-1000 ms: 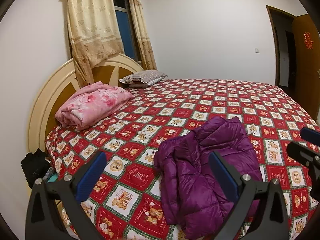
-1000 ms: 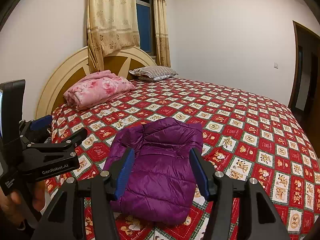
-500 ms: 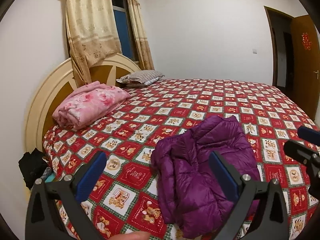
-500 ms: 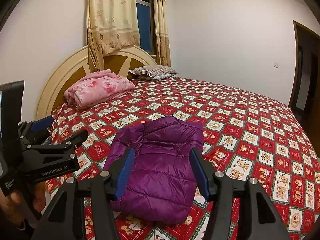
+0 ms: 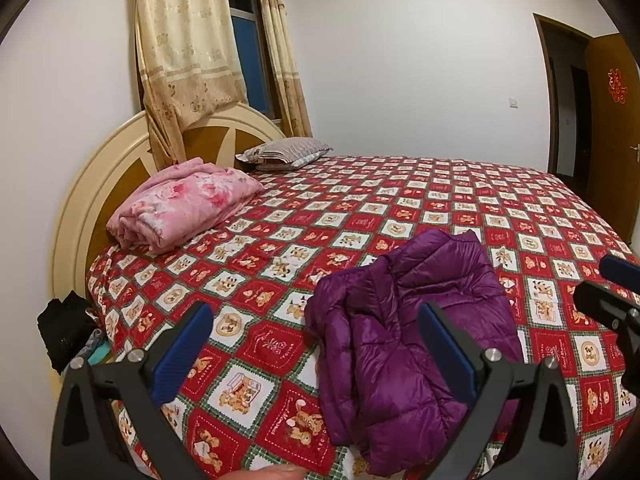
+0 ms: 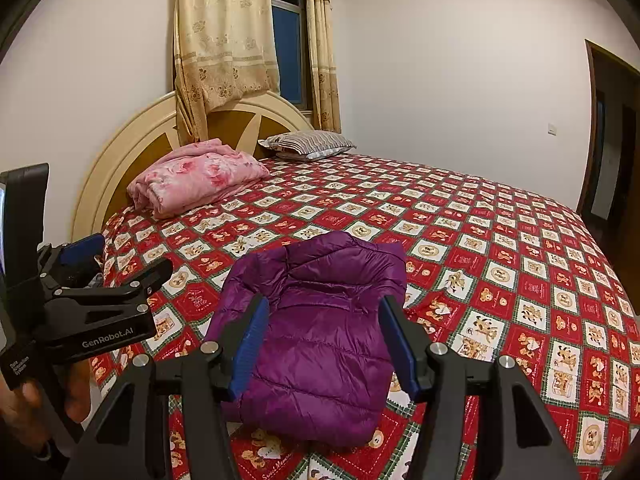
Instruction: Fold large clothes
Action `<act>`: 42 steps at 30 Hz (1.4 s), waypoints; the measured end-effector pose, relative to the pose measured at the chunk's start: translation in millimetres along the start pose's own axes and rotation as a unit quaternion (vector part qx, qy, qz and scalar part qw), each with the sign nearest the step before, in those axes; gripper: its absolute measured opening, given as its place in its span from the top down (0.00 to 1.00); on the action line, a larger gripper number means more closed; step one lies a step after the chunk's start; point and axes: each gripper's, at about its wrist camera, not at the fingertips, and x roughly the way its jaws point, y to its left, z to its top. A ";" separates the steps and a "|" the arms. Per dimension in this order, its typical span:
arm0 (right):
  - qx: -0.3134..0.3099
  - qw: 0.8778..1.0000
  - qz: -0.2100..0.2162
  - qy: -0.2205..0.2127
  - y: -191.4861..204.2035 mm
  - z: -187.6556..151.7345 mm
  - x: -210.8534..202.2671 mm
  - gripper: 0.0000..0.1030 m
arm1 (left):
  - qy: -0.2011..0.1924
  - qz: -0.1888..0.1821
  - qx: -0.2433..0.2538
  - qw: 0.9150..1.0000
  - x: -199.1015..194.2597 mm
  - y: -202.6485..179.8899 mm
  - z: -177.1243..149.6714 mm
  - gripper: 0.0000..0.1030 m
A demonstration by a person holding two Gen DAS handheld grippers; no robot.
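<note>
A purple puffer jacket (image 5: 416, 320) lies folded into a compact bundle near the front edge of the bed; it also shows in the right wrist view (image 6: 320, 332). My left gripper (image 5: 316, 352) is open and empty, held above the bed's front edge, left of the jacket. My right gripper (image 6: 324, 344) is open and empty, held above the jacket's near end. The left gripper also shows at the left of the right wrist view (image 6: 116, 264), and the right gripper at the right edge of the left wrist view (image 5: 608, 288).
The bed carries a red patterned quilt (image 5: 400, 208). A folded pink blanket (image 5: 184, 204) and a striped pillow (image 5: 288, 152) lie by the wooden headboard (image 5: 120, 168). A black bag (image 5: 64, 332) sits beside the bed. A doorway (image 5: 568, 100) is at the right.
Both grippers stay open and almost still. The left wrist view has drifted slightly, so the jacket sits a little lower and more central. The jacket has not moved.
</note>
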 end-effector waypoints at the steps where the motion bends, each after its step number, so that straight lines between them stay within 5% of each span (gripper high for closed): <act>1: 0.000 1.000 0.000 0.000 0.0 -0.1 -0.1 0.44 | 0.000 0.001 0.000 1.000 0.0 0.0 -0.1 0.00; 9: 0.000 1.000 0.000 0.000 0.7 0.2 0.1 0.44 | 0.000 0.003 -0.002 1.000 0.2 0.8 -1.8 0.00; 11: 0.000 1.000 0.000 0.000 0.8 0.4 0.2 0.44 | -0.011 -0.027 0.001 1.000 -4.2 -0.2 -6.3 0.00; 42: -0.002 1.000 0.002 0.001 -1.1 -6.9 0.3 0.44 | 0.004 -0.006 -0.008 1.000 -1.1 -5.2 -2.9 0.00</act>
